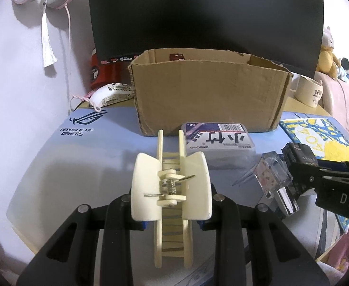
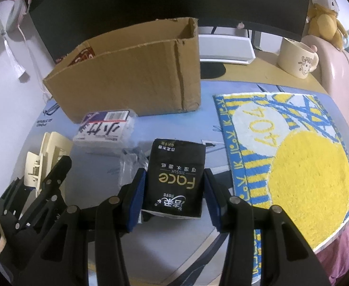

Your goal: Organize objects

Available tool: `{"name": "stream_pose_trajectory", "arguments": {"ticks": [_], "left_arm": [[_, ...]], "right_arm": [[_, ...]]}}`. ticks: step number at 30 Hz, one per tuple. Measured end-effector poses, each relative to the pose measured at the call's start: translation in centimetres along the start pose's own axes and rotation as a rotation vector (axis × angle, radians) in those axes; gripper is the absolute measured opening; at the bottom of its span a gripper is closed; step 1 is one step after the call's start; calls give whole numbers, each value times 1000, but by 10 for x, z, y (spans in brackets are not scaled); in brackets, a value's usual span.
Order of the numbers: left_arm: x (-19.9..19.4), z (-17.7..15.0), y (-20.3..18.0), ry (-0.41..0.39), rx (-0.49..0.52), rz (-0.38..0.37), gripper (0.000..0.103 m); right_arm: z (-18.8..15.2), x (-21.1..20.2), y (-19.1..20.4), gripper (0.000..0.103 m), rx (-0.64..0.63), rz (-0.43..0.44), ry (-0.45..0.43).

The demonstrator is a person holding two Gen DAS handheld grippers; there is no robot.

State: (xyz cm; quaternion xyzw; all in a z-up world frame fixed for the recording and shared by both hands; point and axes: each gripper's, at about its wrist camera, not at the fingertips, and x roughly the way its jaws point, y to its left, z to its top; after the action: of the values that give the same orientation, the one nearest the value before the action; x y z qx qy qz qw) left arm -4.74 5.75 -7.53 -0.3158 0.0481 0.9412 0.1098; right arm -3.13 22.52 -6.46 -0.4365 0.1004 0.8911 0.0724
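Fingers: left gripper (image 1: 172,224) clamped on cream hair claw (image 1: 171,188), held above mat; right gripper (image 2: 173,199) pads pressing sides of black tissue pack (image 2: 175,178), low over mat.

Cardboard box (image 1: 207,95): one, open-topped, stiff, probable destination.
Swab box (image 1: 218,140): one, hard, light, slick lid; take by long sides.
Tissue pack: one, soft, squashes; grip mid-body.
Hair claw: one, rigid, springy, teeth brittle; hold by wings.

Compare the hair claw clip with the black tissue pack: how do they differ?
The hair claw clip is cream, rigid and sprung; the black tissue pack is dark, soft and printed. The clip sits in the left gripper, the pack in the right gripper. Both are gripped before the cardboard box.
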Motion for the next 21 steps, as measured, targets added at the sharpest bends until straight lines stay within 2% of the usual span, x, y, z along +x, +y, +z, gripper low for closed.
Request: {"name": "stream_pose_trajectory", "arguments": {"ticks": [6, 21], "left_arm": [[-7, 5, 1, -20, -11, -5, 27], [-19, 32, 9, -72, -48, 3, 27]], "right_arm": [[3, -3, 3, 51, 15, 48, -14], [15, -13, -3, 50, 57, 100, -50]]}}
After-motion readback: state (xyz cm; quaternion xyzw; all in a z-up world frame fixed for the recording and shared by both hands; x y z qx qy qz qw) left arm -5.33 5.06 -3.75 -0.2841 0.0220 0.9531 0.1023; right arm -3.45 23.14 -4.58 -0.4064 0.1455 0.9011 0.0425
